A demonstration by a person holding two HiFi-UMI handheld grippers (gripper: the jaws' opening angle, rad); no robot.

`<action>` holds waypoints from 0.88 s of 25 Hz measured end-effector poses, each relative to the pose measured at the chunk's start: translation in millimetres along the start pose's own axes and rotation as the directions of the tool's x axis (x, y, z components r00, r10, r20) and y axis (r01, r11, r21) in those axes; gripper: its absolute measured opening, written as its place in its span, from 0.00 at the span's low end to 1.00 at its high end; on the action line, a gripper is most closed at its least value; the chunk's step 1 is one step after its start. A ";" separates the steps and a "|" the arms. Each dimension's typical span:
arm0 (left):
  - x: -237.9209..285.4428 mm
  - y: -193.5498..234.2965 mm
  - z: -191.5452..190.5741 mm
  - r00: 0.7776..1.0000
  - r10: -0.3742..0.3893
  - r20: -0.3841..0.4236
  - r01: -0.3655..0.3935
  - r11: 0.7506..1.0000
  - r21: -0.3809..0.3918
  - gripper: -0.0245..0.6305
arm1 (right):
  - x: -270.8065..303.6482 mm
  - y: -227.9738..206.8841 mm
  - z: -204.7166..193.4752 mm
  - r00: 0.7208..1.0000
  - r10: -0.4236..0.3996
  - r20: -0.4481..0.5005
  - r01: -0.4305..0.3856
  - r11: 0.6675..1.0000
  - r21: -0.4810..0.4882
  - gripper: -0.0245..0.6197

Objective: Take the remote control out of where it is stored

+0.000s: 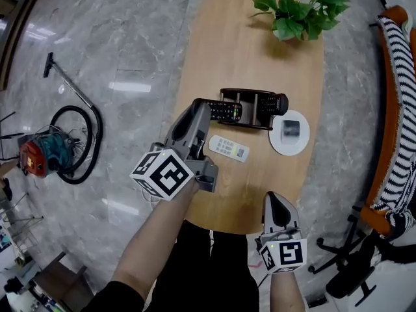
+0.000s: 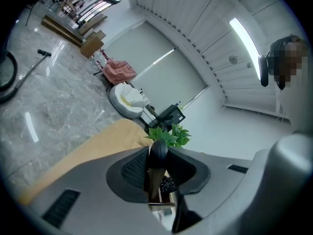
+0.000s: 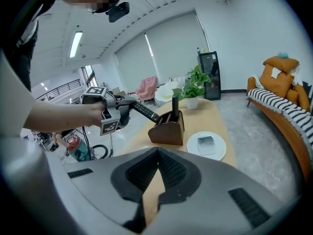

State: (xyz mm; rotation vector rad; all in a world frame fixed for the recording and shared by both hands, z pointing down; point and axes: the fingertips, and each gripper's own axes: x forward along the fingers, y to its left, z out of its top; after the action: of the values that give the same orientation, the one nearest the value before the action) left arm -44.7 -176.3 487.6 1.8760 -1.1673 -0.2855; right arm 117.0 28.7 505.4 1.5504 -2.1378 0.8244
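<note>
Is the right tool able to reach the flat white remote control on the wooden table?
Probably yes: only bare wooden tabletop lies between the shut, empty right tool and the flat white remote control.

Cannot read the keys on the black remote control (image 1: 226, 111): too small. Cannot see its near end, buried between the jaws of the left gripper (image 1: 201, 109). Cannot name the grey square thing (image 1: 291, 130) on the white plate (image 1: 281, 145). Cannot see the lower part of the second remote (image 3: 174, 104), sunk in the wooden holder (image 3: 168, 131). See only part of the striped sofa (image 1: 398, 77), cut by the right edge.
</note>
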 end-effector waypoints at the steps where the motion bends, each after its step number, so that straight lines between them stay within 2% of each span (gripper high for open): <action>1: -6.6 2.6 0.6 1.000 -0.002 0.001 0.002 1.000 -0.004 0.20 | 1.9 4.4 0.8 1.000 0.007 0.000 -0.007 1.000 -0.005 0.05; 6: -44.7 19.4 -6.7 1.000 -0.018 0.011 0.019 0.999 -0.048 0.20 | 9.5 25.9 -4.3 0.999 0.043 -0.020 -0.044 0.999 -0.024 0.05; 10: -75.8 43.2 -33.7 0.999 0.024 -0.030 -0.025 0.998 -0.066 0.20 | 15.7 36.6 -12.3 0.997 0.061 -0.042 -0.062 0.998 -0.031 0.05; 14: -102.0 64.7 -73.3 0.993 0.067 -0.094 -0.080 0.986 -0.144 0.20 | 20.2 41.6 -18.0 0.996 0.073 -0.056 -0.075 0.997 -0.032 0.05; 17: -114.2 79.8 -100.1 0.986 0.090 -0.138 -0.120 0.966 -0.229 0.20 | 22.9 44.5 -20.2 0.995 0.076 -0.062 -0.078 0.997 -0.031 0.05; 20: -120.3 94.1 -118.1 0.984 0.097 -0.148 -0.144 0.924 -0.354 0.20 | 24.6 45.7 -21.2 0.994 0.081 -0.066 -0.083 0.996 -0.029 0.05; 22: -121.9 100.8 -127.6 0.982 0.101 -0.161 -0.156 0.910 -0.384 0.20 | 24.0 42.9 -22.6 0.994 0.082 -0.070 -0.084 0.996 -0.027 0.05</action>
State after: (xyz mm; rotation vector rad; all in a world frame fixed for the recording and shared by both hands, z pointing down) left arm -95.7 -23.1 610.9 1.4353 -1.0443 -0.2891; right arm 67.9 35.4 526.8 1.4067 -2.1670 0.8563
